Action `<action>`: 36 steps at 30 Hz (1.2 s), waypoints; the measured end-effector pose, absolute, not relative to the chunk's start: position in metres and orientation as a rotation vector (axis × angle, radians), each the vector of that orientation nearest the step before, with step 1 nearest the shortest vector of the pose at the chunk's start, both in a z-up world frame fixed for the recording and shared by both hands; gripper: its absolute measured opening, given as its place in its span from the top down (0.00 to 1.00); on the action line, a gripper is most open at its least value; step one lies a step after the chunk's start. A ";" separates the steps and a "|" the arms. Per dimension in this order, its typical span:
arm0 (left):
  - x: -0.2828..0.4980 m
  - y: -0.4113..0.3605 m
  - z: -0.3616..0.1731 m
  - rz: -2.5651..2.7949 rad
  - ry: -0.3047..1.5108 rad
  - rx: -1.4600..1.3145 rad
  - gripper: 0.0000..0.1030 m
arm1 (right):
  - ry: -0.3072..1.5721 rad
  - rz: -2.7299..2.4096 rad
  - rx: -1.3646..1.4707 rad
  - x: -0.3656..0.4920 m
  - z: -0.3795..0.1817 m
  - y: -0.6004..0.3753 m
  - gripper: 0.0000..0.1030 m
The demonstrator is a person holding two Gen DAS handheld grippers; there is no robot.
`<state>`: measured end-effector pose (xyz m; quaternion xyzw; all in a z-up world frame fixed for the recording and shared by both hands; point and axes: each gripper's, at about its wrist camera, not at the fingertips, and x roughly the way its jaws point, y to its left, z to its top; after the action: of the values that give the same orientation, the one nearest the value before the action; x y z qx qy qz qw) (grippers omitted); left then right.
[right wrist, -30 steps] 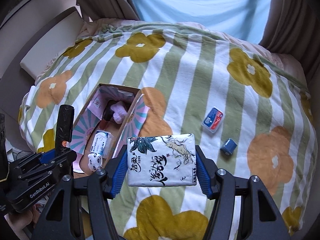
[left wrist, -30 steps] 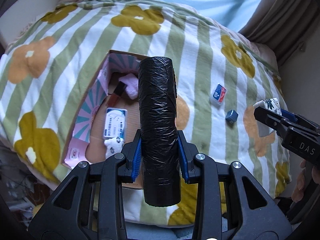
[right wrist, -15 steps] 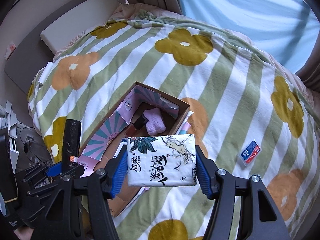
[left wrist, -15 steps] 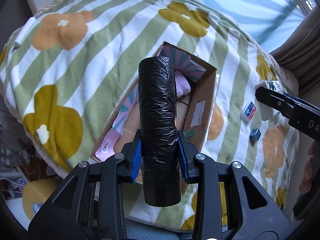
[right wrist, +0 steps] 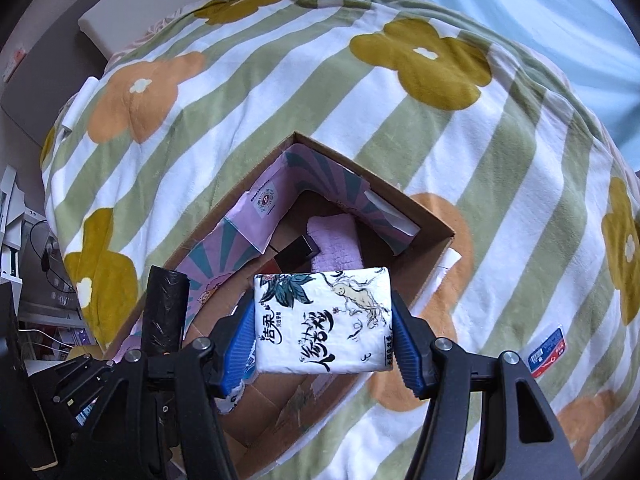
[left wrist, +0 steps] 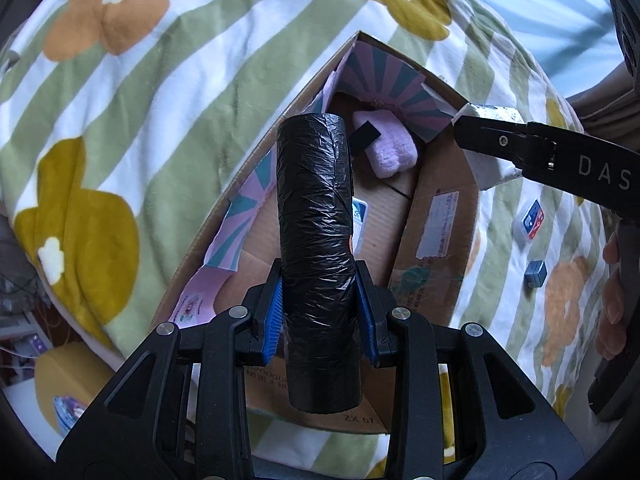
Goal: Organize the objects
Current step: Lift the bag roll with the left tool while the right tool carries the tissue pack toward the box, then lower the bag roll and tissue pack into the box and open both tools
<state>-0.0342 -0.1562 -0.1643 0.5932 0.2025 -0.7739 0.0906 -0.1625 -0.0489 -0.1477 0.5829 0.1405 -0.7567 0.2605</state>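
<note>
Left gripper (left wrist: pixel 320 312): black frame with ribbed blue fingers (left wrist: pixel 275 312), clamped on the lower part of the black roll; it points steeply down over the near end of the box.
Black roll (left wrist: pixel 316 240): a cylinder wrapped in crinkled, glossy black plastic film, standing up between the fingers, its top end over the middle of the box.
Right gripper (right wrist: pixel 323 334): same black frame and blue ribbed fingers (right wrist: pixel 406 350), closed on the two short sides of the tissue pack, held above the box's near half.
Tissue pack (right wrist: pixel 323 322): a soft, rectangular white plastic pack printed with black brush lettering, teal leaves and a pale figure; slightly pillowed at the edges.
Cardboard box (right wrist: pixel 434 258): open, brown corrugated walls, flaps lined with a pink-and-teal sunburst print; it rests on the bed, a corner pointing far.
Pink plush (left wrist: pixel 390 154): fuzzy lilac lump at the far end inside the box, a small black block (left wrist: pixel 365 136) touching it.
Blanket (right wrist: pixel 280 76): fleecy, with green and white stripes and mustard and orange flowers, covering the bed.
Red-and-blue packet (right wrist: pixel 547 347): flat, glossy, on the blanket right of the box.
Small blue cube (left wrist: pixel 535 273): on the blanket, near the packet, well apart from the box.
</note>
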 end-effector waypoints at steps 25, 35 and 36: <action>-0.062 -0.145 -0.233 -2.267 0.724 1.912 0.12 | 0.403 -1.917 1.622 -0.182 -0.203 -0.066 0.01; -0.054 -0.108 -0.235 -2.265 0.622 1.939 0.00 | 0.426 -1.933 1.611 -0.181 -0.198 -0.064 0.01; -0.054 -0.107 -0.234 -2.269 0.622 1.936 0.00 | 0.427 -1.936 1.609 -0.180 -0.196 -0.063 0.01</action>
<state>-0.0538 -0.1067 -0.2343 0.6347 0.2040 -0.7438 0.0476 -0.1801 -0.0632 -0.1964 0.6031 0.1602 -0.7257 0.2899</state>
